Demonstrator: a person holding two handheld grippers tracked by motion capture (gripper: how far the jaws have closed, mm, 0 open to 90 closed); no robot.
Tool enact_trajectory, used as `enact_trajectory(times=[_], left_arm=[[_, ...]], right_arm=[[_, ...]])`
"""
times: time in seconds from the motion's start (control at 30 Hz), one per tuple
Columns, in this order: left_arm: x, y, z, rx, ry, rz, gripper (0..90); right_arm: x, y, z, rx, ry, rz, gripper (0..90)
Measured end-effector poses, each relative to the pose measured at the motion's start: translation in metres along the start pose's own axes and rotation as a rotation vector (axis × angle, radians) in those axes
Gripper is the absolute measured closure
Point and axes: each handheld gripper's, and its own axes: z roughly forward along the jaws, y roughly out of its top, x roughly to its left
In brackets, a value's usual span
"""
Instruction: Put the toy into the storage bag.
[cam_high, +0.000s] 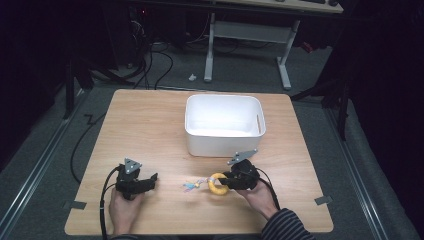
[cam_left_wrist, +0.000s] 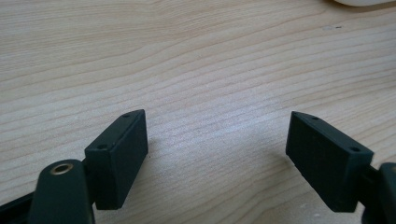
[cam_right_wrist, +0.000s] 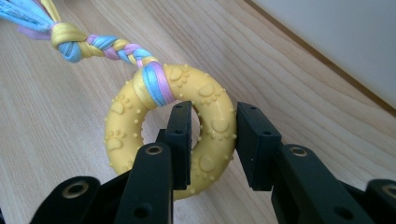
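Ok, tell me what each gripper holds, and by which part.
The right gripper is shut on the yellow ring, clamping one side of its band: one jaw through the hole, one outside. The left gripper is open over bare table, holding nothing.

Both of the person's forearms come in from the six o'clock edge of the high view. The left hand (cam_high: 122, 209) grips the left gripper (cam_high: 150, 180) low, its nose aimed toward about two o'clock; in the left gripper view its jaws stand wide apart with nothing between them. The right hand (cam_high: 260, 196), in a striped sleeve (cam_high: 287, 225), holds the right gripper (cam_high: 223, 182) pointing toward nine o'clock. In the right gripper view its jaws are closed in, one through a ring and one outside it, pinching its band.
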Motion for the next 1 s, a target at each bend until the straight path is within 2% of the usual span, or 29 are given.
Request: enact_trajectory(times=[0.23, 0.33, 0.4, 0.67, 1.0], left_arm=[[-0.003, 0.000, 0.001, 0.009, 0.017, 0.024, 21.1], [-0.005, 0.000, 0.001, 0.009, 0.006, 0.037, 21.1], [-0.005, 0.000, 0.001, 0.008, 0.006, 0.037, 21.1], [-0.005, 0.000, 0.001, 0.010, 0.005, 0.036, 21.1], [-0.005, 0.001, 0.001, 0.009, 0.008, 0.035, 21.0]], right_arm=[[-0.006, -0.002, -0.021, -0.021, -0.016, -0.012, 68.0], [-0.008, -0.002, -0.029, -0.035, -0.015, -0.005, 68.0], [-0.007, -0.001, -0.034, -0.031, -0.034, -0.021, 68.0], [-0.007, 0.001, -0.052, -0.054, -0.034, -0.040, 68.1], [-0.011, 0.013, -0.087, -0.103, -0.073, -0.066, 68.1]])
